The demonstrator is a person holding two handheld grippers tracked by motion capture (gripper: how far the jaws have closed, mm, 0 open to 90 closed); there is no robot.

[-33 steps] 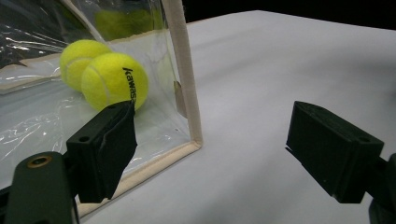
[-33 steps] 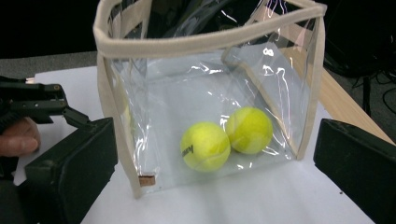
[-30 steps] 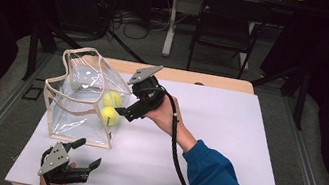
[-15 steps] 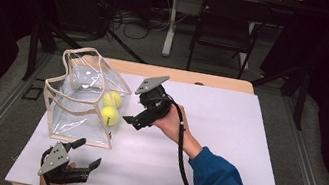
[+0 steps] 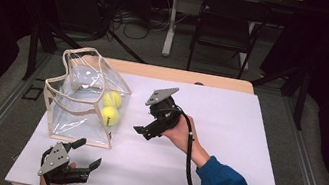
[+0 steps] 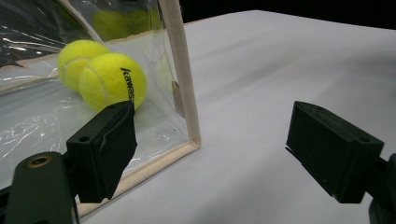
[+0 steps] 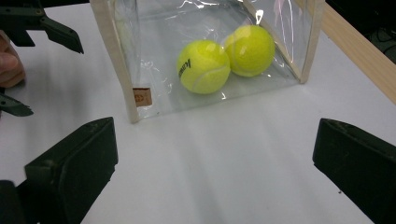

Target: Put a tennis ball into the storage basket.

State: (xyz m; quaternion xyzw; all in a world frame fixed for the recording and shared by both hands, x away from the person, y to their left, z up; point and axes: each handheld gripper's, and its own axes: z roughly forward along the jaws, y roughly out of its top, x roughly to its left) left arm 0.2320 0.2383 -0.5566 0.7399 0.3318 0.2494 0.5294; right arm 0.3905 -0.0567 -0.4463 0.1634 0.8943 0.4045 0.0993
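A clear plastic bag [image 5: 80, 104] with beige trim stands on the left of the white table cover [image 5: 236, 135]. Two yellow tennis balls [image 5: 110, 115] [image 5: 112, 99] lie inside it against its right wall. My right gripper [image 5: 145, 129] hovers to the right of the bag, open and holding nothing. In the right gripper view its gripper [image 7: 215, 154] faces the bag [image 7: 140, 56] and both balls [image 7: 203, 66] [image 7: 250, 50]. My left gripper [image 5: 89, 153] rests near the front edge, just below the bag, open and holding nothing. The left gripper view has its gripper [image 6: 210, 144] beside the bag's corner [image 6: 184, 93], with the balls [image 6: 112, 79] behind the plastic.
The white cover spreads wide to the right of and in front of the bag. A wooden table edge [image 5: 180, 76] runs along the back. A black chair [image 5: 224, 26] and table legs stand on the floor beyond it.
My right gripper has drawn back from the bag's right side, moving right and toward the front. The left gripper and the balls have stayed put.
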